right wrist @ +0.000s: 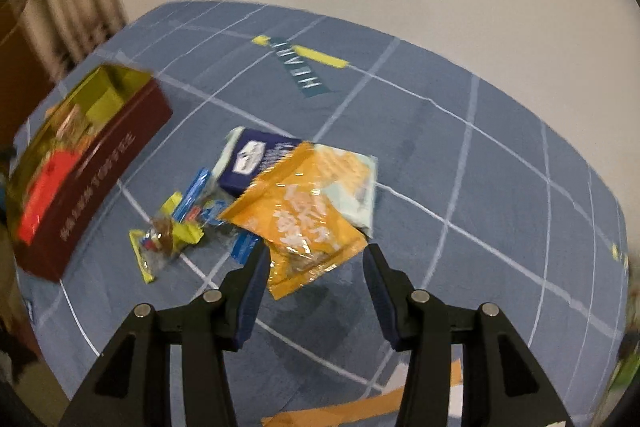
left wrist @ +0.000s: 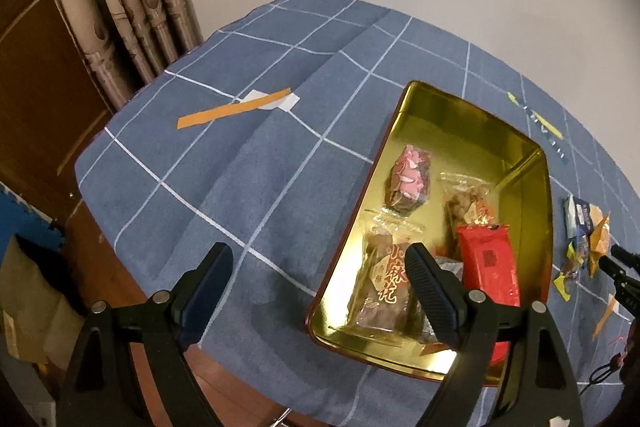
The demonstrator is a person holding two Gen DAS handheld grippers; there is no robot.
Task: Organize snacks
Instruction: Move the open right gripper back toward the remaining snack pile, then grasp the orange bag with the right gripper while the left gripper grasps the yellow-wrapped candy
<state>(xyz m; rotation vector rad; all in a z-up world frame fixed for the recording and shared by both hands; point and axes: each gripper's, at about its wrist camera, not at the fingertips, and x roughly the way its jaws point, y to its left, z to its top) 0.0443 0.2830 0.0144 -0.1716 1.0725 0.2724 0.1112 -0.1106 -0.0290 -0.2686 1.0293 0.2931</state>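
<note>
1. Status: the right gripper [right wrist: 316,263] hangs over the loose snack pile with its jaws parted and empty; the orange packet [right wrist: 304,215] lies between and just ahead of the pads, not pressed by them.
2. The left gripper [left wrist: 320,267] stands wide apart with nothing in it, beside the near left edge of the gold-lined tin [left wrist: 516,163]; one finger overlaps the tin's contents in view.
3. Target location: the orange packet rests on the blue checked tablecloth [right wrist: 480,155], overlapping a dark blue packet [right wrist: 260,159] and a pale packet [right wrist: 360,187]; small wrapped sweets [right wrist: 168,231] lie to its left, near the tin.
4. Recommended grasp: straddle the near free corner of the orange packet only; avoid pinching the packets beneath it.
5. Placement, as judged: the tin's far half is bare; deposit there, clear of the red packet [left wrist: 488,267].
</note>
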